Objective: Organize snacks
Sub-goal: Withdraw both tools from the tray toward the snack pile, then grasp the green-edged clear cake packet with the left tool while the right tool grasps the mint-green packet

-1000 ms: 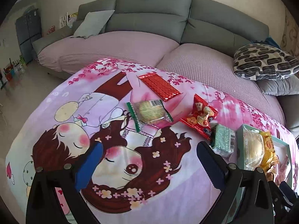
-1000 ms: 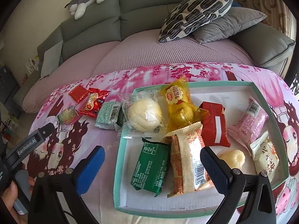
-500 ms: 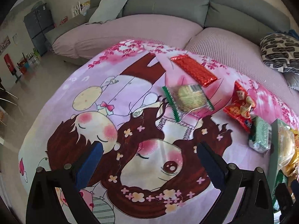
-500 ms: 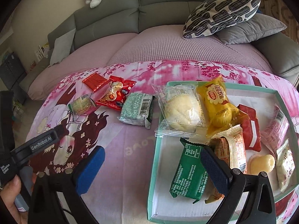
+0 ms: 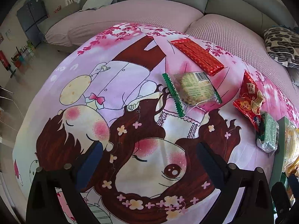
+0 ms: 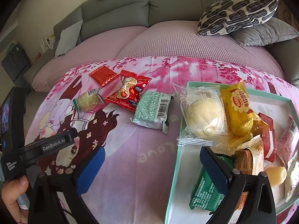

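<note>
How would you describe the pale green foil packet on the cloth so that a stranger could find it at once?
Start at the teal tray on the pink cartoon cloth. Just outside its left wall lies the pale green foil packet, barcode showing. Unlike the red packet beside it, it is green-speckled and blocky.

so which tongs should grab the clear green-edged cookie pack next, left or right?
Left. The left tongs are open and aimed at the cookie pack, with only bare cloth between. The right tongs are open too, but sit by the tray, with the pack far off to their left.
</note>
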Available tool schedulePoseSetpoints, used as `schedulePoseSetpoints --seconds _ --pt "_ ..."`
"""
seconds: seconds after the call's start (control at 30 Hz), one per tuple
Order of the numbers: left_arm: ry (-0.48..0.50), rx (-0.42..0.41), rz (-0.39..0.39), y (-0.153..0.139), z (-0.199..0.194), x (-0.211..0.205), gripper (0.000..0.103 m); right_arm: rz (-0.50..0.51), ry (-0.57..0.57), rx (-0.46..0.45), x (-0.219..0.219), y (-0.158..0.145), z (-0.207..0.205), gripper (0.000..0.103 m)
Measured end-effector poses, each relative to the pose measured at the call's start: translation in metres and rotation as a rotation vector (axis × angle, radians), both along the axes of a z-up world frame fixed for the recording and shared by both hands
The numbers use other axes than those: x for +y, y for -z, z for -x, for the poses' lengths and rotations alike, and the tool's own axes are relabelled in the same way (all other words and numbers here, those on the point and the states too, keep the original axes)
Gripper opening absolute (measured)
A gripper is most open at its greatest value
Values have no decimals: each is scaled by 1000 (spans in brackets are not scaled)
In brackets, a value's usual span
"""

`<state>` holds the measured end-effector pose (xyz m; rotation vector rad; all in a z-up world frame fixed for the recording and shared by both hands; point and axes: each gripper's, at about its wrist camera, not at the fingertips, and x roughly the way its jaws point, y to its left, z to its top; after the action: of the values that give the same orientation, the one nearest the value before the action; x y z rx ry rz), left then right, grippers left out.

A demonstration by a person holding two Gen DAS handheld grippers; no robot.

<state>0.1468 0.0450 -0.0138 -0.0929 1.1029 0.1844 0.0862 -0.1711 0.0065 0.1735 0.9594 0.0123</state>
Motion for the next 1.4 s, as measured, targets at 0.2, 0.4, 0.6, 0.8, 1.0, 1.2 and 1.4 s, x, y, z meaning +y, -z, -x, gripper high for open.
schedulePoseSetpoints --seconds 0.2,0.4,0.6,0.8,1.0,1.2,1.4 --pt "36 -40 19 -17 -17 7 100 5 -16 -12 3 -17 -19 91" --pt "129 -57 11 -34 -44 9 100 -2 -29 19 2 -29 -47 81" --pt "227 14 52 -29 -74 0 100 -9 -9 93 -7 -28 -79 70" --pt "228 117 138 -12 -102 -3 100 -16 -4 181 -9 -15 -101 61" --pt "238 186 157 5 -119 -15 100 -3 -12 263 -5 7 -115 59" --pt "238 206 94 19 -122 -29 100 -1 -6 305 -6 24 -121 54" --pt "253 171 31 22 -118 -42 89 15 -7 294 -3 26 -121 54"
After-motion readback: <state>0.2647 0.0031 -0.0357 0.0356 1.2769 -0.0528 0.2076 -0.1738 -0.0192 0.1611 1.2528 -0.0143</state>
